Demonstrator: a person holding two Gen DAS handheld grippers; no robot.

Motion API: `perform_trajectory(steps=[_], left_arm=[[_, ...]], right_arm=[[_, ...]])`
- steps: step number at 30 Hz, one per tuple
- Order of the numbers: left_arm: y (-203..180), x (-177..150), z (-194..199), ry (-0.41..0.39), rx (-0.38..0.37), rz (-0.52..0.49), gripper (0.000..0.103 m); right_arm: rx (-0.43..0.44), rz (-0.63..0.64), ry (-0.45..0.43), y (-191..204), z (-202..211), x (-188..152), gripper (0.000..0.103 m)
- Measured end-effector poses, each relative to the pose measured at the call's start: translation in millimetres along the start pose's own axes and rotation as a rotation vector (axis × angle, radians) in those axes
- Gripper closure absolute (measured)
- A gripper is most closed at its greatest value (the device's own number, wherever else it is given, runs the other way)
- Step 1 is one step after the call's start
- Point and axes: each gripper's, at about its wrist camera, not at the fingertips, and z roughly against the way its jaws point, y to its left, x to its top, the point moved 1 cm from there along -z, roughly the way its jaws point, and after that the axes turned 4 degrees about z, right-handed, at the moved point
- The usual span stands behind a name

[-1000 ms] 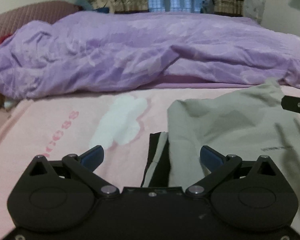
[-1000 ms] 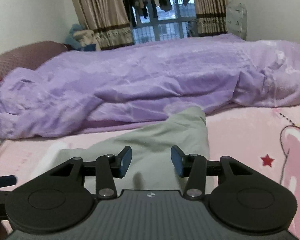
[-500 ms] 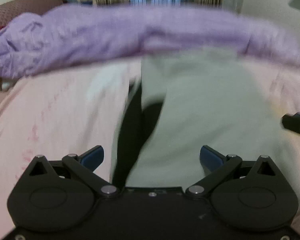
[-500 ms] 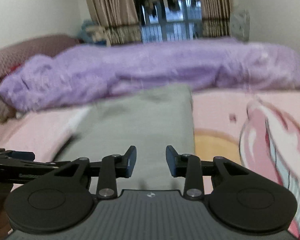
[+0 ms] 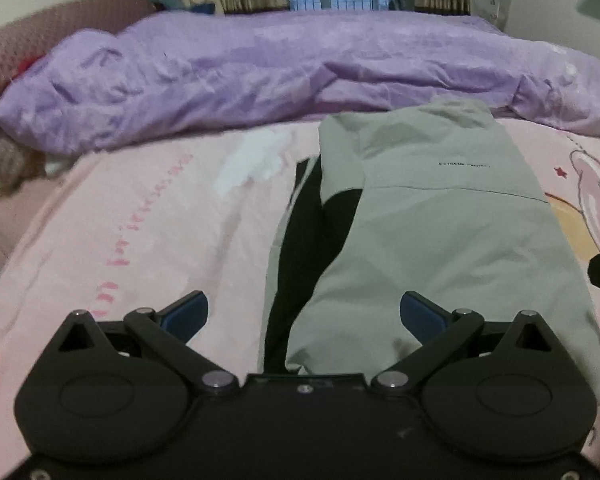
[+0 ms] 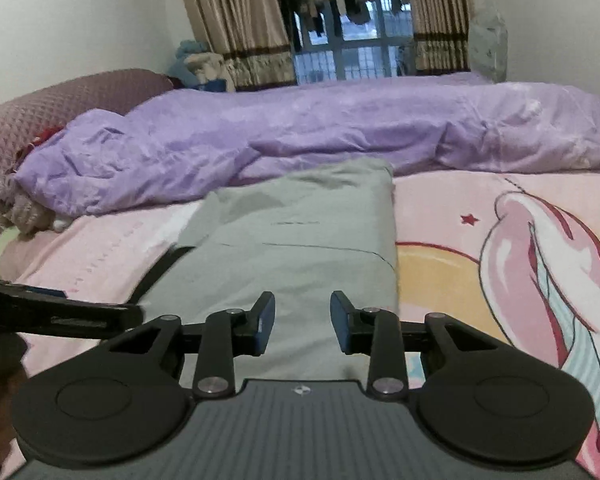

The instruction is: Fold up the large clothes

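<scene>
A grey-green jacket (image 5: 440,220) with a black side panel lies folded into a long strip on the pink blanket (image 5: 140,220). It runs away from me toward the purple duvet. My left gripper (image 5: 303,308) hovers over its near end, jaws wide open and empty. In the right wrist view the same jacket (image 6: 300,240) lies ahead, and my right gripper (image 6: 302,312) sits above its near right part. Its jaws stand narrowly apart with no cloth pinched between them. The left gripper's finger (image 6: 60,312) shows at the left edge there.
A crumpled purple duvet (image 5: 280,72) lies across the bed behind the jacket. A maroon quilted pillow (image 6: 60,104) sits far left, and a curtained window (image 6: 352,20) is at the back. The blanket's cartoon print (image 6: 540,260) lies to the right.
Both grippers have drawn back toward the near end of the jacket, so more of its length now shows. The right gripper's jaws have narrowed. The left jaws stay wide.
</scene>
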Motion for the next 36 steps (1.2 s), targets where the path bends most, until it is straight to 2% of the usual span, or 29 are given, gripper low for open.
perform_trajectory(steps=[2,6,10,11,13,15,16,18,19,20,22,23,25,27,29,31,33,35,36], left_arm=[[-5,0,4,-0.003,0.026,-0.038,0.0],[-15,-8,3,-0.005,0.022,-0.072,0.0],[-15,-28,-13,0.063,0.029,-0.078,0.0],[-12,-33,-18,0.072,0.027,-0.08,0.0],[-1,-37,-20,0.064,-0.017,-0.043,0.0],[13,-30,-19,0.081,-0.075,0.002,0.0],[20,-24,-19,0.083,-0.099,0.023,0.0],[38,-11,-22,0.081,-0.156,0.083,0.0],[47,-4,-27,0.091,-0.194,0.115,0.0],[52,2,-32,0.106,-0.226,0.133,0.0],[60,12,-49,0.138,-0.296,0.161,0.0],[60,15,-58,0.152,-0.293,0.169,0.0],[54,19,-76,0.188,-0.284,0.153,0.0],[48,19,-94,0.216,-0.313,0.147,0.0],[50,20,-106,0.223,-0.352,0.178,0.0],[58,22,-114,0.219,-0.391,0.226,0.0],[57,23,-117,0.191,-0.401,0.221,0.0],[48,27,-120,0.168,-0.384,0.193,0.0],[42,30,-122,0.164,-0.379,0.177,0.0]], right_arm=[[0.011,0.001,0.004,2,1,0,0.063],[-0.003,0.001,0.041,3,-4,-12,0.063],[-0.033,-0.053,0.11,-8,-21,-39,0.066],[-0.028,-0.055,0.083,-11,-25,-52,0.067],[-0.026,-0.026,0.036,-10,-25,-62,0.067],[-0.019,-0.003,0.053,-7,-20,-53,0.065],[0.003,-0.015,0.067,-10,-18,-45,0.061],[0.056,-0.055,0.066,-24,-12,-30,0.044],[0.057,-0.066,0.058,-33,-11,-25,0.033],[0.042,-0.074,0.051,-42,-12,-22,0.029],[0.017,-0.095,0.08,-58,-22,-20,0.031],[0.02,-0.115,0.108,-67,-31,-19,0.035],[0.088,-0.173,0.175,-84,-53,-21,0.042],[0.179,-0.249,0.22,-96,-74,-22,0.042],[0.233,-0.303,0.247,-103,-89,-22,0.03],[0.261,-0.304,0.261,-102,-103,-20,0.022],[0.263,-0.276,0.253,-95,-114,-15,0.017],[0.251,-0.245,0.252,-86,-121,-8,0.007],[0.242,-0.236,0.251,-82,-125,-4,0.006]])
